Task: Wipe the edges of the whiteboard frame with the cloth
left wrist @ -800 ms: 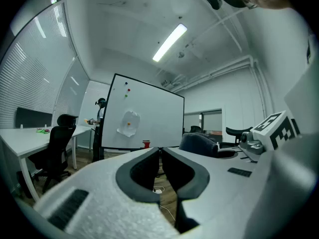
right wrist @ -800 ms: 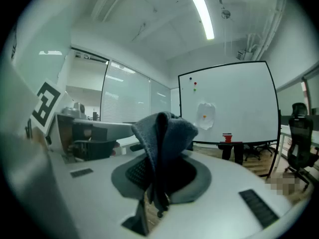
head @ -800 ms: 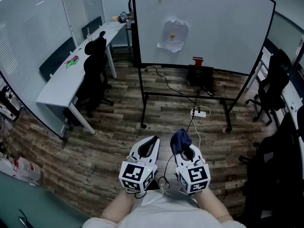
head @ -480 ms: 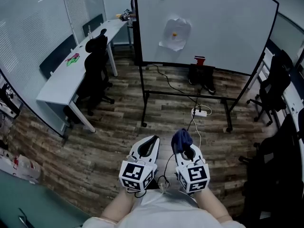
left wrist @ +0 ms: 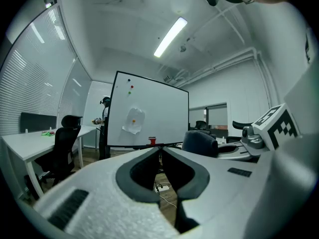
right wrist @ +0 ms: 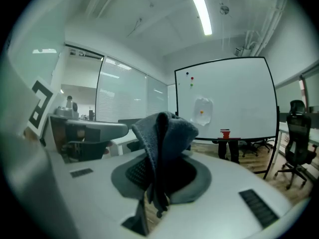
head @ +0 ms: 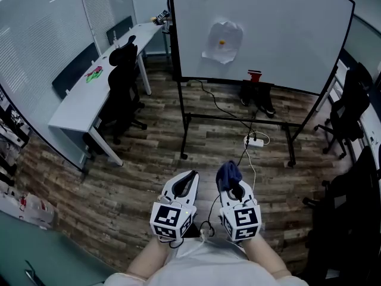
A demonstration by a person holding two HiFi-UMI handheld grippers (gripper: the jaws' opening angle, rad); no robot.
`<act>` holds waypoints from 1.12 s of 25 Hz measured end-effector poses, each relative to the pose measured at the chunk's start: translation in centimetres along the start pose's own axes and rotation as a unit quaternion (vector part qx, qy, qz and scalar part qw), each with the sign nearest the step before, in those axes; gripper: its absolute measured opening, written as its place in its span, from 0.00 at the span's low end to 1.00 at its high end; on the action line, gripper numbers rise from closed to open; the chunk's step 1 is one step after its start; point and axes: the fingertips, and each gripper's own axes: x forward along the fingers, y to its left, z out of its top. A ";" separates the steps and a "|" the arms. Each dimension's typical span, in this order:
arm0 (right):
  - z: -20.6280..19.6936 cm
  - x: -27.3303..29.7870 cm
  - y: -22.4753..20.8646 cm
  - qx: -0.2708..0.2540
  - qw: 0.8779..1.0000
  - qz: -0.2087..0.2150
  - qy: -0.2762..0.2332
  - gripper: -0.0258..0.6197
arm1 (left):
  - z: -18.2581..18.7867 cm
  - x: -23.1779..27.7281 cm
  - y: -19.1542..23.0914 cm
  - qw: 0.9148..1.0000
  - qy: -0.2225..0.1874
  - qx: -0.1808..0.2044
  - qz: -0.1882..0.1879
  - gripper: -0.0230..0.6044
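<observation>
A large whiteboard [head: 268, 22] in a thin black frame stands on a black wheeled stand [head: 238, 121] across the room. A crumpled paper [head: 222, 40] with an orange magnet hangs on it; a red object [head: 255, 75] sits on its lower ledge. My right gripper [head: 228, 179] is shut on a dark blue cloth [right wrist: 162, 138], folded and pinched between the jaws. My left gripper [head: 191, 177] is shut with nothing in it. Both are held low and side by side, well short of the board. The whiteboard [left wrist: 148, 112] shows ahead in the left gripper view, and in the right gripper view the whiteboard [right wrist: 227, 98] too.
A long white desk [head: 101, 85] with a black office chair [head: 122, 79] runs along the glass wall at left. More black chairs [head: 348, 109] stand at right. A white power strip [head: 254, 141] and cables lie on the wooden floor under the board.
The view has crept a little closer to the whiteboard and shifted slightly right. Both grippers keep the same pose and grip.
</observation>
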 end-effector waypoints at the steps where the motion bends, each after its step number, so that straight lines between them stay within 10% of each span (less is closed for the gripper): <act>1: 0.0 0.4 0.0 0.004 1.000 0.005 0.001 0.15 | -0.1 0.2 0.2 1.000 0.002 0.000 0.001 0.09; 12: -0.3 9.8 -0.3 0.018 0.999 0.008 0.035 0.15 | -1.2 4.7 8.3 1.000 0.017 -0.017 0.004 0.09; 28: 6.9 35.6 2.0 0.048 0.996 -0.051 0.059 0.15 | 2.7 17.2 32.8 0.997 0.031 -0.027 -0.066 0.09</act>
